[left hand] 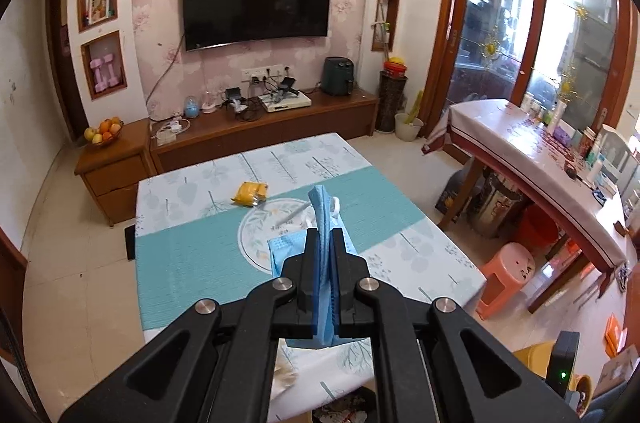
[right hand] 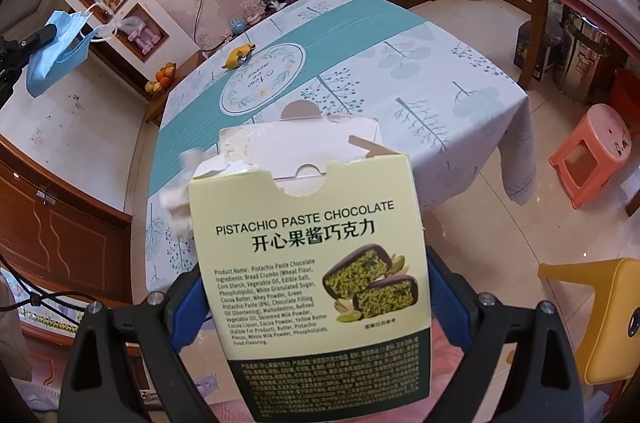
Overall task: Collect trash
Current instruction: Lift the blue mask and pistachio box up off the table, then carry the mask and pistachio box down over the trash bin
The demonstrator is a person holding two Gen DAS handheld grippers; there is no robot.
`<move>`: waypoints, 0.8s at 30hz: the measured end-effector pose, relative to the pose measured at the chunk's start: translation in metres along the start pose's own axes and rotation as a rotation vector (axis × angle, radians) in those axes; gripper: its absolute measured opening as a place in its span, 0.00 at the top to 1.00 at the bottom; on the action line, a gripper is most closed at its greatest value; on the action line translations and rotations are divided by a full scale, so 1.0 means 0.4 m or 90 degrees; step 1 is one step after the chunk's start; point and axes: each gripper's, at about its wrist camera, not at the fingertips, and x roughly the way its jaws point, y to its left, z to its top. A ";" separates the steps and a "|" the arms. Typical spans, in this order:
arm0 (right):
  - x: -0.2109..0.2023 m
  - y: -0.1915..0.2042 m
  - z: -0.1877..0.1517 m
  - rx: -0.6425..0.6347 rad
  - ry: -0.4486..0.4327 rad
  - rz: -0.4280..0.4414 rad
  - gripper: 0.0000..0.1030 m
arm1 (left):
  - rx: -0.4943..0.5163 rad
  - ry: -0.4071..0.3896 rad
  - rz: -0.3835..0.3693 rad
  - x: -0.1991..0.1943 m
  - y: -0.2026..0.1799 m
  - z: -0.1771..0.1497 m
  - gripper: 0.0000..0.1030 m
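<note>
Trash in two grips: a blue mask (left hand: 322, 219), crumpled and pinched tight between the jaws of the left gripper (left hand: 325, 235), hangs in the air above the table (left hand: 192, 263), its white ear loops dangling. A torn-open carton (right hand: 316, 263) printed "Pistachio Paste Chocolate" stands upright in the right gripper (right hand: 316, 303), whose blue-padded fingers (right hand: 192, 307) clamp its sides near the table's edge. On the tablecloth, well apart from both, a yellow wrapper (left hand: 250, 193) lies beside the round floral print. Behind the table a dark TV (left hand: 256, 3) hangs over a wooden cabinet (left hand: 260, 131), and a pink stool (right hand: 588, 155) stands on the tile floor.
</note>
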 end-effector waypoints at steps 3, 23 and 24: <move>0.001 0.000 -0.014 0.003 0.006 -0.003 0.09 | 0.010 0.013 -0.012 -0.007 -0.011 -0.032 0.98; 0.051 -0.028 -0.048 -0.043 0.087 0.031 0.09 | -0.032 0.138 -0.002 -0.018 -0.090 -0.294 0.98; 0.056 -0.035 -0.049 -0.045 0.092 0.034 0.09 | -0.035 0.146 0.002 -0.013 -0.099 -0.311 0.98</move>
